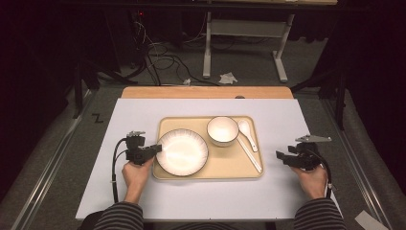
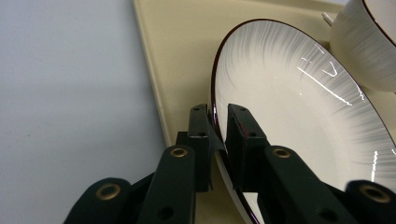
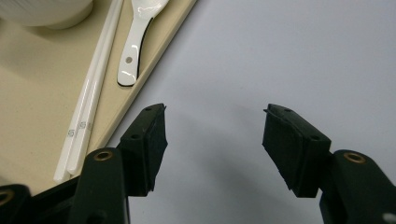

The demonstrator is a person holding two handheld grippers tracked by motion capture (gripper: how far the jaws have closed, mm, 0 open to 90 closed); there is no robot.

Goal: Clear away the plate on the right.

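Left gripper is clamped on the near-left rim of the ribbed white plate, which sits at the tray's left end. The grasp looks done; next comes a level lift clear of the tray lip and the bowl. Right gripper, jaws apart, idles over the table just off the tray's right edge.

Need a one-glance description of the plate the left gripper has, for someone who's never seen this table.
On the white table mat sits a beige tray. The plate lies in its left half, the left gripper shut on its left rim. It is wide, shallow, white with fine grey streaks and a dark edge, unlike the smaller, deeper bowl beside it.
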